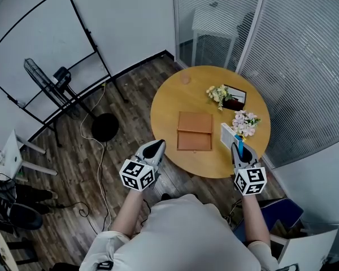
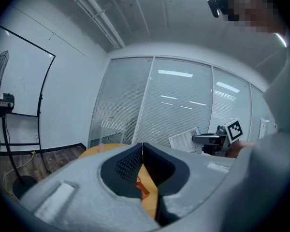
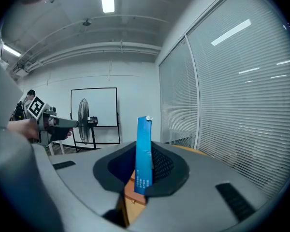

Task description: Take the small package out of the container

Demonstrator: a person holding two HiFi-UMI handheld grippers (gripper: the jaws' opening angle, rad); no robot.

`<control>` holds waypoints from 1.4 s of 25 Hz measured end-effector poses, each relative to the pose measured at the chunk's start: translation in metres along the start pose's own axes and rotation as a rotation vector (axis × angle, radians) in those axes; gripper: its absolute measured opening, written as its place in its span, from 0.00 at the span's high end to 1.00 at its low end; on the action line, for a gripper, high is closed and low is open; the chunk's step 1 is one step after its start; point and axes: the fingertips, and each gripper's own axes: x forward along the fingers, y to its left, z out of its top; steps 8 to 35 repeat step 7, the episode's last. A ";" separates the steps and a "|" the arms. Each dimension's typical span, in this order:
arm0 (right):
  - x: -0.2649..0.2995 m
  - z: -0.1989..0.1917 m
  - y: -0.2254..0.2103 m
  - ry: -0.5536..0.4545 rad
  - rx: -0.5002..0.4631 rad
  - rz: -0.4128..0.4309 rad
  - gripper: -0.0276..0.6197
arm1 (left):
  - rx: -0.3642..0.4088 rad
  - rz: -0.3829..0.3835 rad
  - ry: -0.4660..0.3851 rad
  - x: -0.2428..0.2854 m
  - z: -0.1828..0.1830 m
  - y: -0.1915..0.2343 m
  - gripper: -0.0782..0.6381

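Blue small package (image 3: 143,151), one, pinched in right hand-held gripper (image 1: 238,145); left hand-held gripper (image 2: 143,153) closed, empty; one wooden container (image 1: 194,131).

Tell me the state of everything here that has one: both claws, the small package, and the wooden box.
Left claw: shut, nothing between its jaws.
Right claw: shut on the flat blue-edged small package.
Flat blue-edged small package: held upright, clear of the box.
Brown wooden box: resting on the round wooden table, lid looks closed.
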 end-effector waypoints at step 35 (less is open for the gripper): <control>-0.004 0.015 0.012 -0.005 -0.004 -0.006 0.88 | -0.005 -0.011 -0.003 -0.010 0.009 0.001 0.86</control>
